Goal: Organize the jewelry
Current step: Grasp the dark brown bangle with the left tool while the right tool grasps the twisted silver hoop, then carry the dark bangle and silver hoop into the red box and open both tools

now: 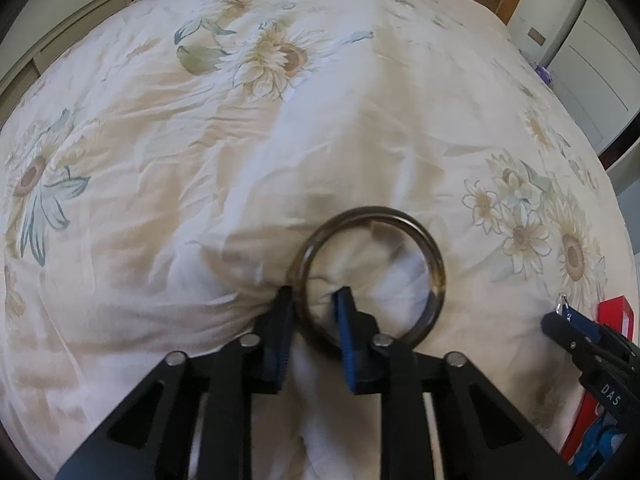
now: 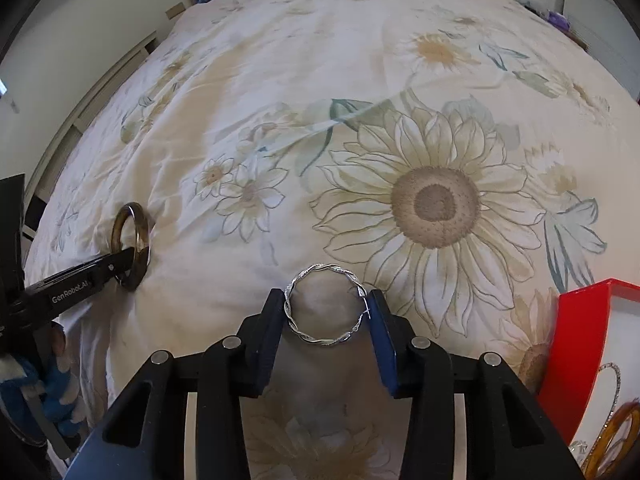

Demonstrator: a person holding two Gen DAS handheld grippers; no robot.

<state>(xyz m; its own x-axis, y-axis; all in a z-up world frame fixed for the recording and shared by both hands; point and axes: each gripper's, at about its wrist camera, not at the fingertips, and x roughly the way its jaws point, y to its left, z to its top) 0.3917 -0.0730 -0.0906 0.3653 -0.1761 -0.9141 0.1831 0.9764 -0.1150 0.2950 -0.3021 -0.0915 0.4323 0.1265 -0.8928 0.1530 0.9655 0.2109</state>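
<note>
Both claws I'm working grip bangles over the bedspread [image 2: 280, 80]: left gripper [image 1: 316, 300] pinches the dark bangle's [image 1: 436, 268] rim, right gripper [image 2: 326, 312] clamps the silver twisted bangle [image 2: 320, 268] across its width, red box [image 2: 580, 340] cut off at right.

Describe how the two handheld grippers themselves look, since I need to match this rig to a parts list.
Both the left gripper and right gripper are matte black linkage frames with silver pivot pins. Each carries one black finger and one with a blue pad. White lettering marks the sides: "GenRobot.AI" on the left, "DAS" on the right. No cables show.
</note>
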